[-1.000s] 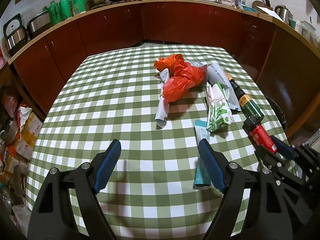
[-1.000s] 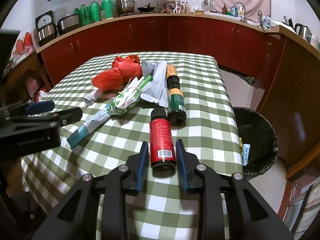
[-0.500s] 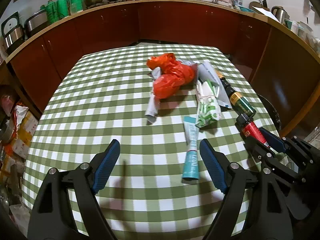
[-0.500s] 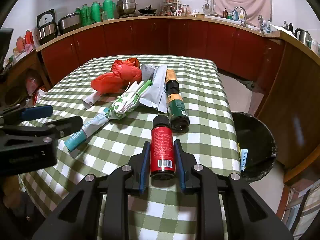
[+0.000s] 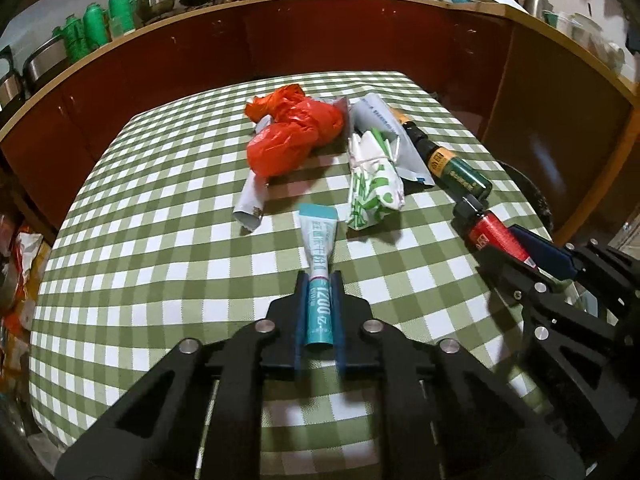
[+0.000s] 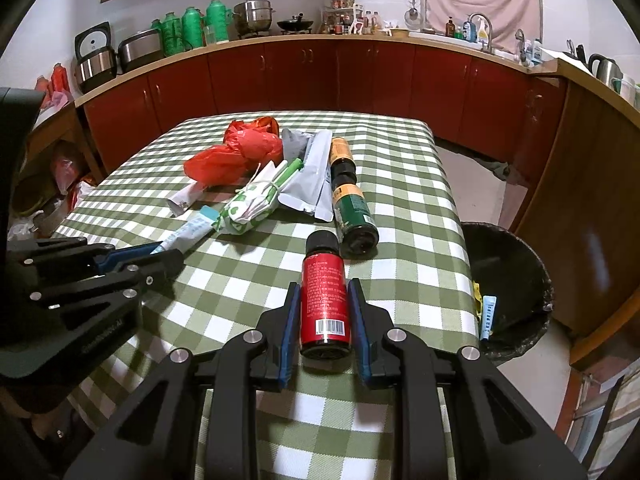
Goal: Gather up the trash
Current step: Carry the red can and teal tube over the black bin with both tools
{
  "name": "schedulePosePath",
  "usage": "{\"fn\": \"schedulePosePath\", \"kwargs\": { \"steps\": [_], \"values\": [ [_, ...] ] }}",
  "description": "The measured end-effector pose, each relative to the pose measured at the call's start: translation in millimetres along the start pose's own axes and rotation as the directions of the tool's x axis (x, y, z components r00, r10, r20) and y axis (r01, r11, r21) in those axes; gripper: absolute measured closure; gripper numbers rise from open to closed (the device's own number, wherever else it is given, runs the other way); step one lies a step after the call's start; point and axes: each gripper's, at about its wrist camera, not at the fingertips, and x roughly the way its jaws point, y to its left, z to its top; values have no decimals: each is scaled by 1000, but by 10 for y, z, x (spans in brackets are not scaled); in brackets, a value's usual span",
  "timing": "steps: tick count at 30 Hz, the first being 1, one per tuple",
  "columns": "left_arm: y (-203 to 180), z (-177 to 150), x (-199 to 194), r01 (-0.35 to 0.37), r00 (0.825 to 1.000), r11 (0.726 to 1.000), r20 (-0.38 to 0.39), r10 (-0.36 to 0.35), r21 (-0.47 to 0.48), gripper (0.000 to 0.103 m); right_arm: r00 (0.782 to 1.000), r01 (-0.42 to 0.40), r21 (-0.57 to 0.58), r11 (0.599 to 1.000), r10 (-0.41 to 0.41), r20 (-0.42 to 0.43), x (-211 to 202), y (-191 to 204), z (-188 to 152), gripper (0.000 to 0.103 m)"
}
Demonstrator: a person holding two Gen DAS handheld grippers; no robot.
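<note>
At the near edge of the checked table (image 5: 160, 264), the left gripper (image 5: 319, 308) has just closed from wide onto the teal tube (image 5: 318, 268); the right gripper (image 6: 323, 316) still clamps the red bottle (image 6: 325, 300). Both look ready for the bin (image 6: 516, 280) just beside the table.

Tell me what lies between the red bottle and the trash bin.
Only bare checked tablecloth up to the table edge, seen in the right wrist view, separates the red bottle from the trash bin.
</note>
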Motion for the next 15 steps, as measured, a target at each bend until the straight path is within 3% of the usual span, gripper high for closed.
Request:
{"fn": "schedulePosePath", "kwargs": {
  "steps": [15],
  "values": [
    [26, -13, -243, 1, 997, 1000, 81, -3, 17, 96, 998, 24, -14, 1000, -23, 59, -138, 7, 28, 78]
  ]
}}
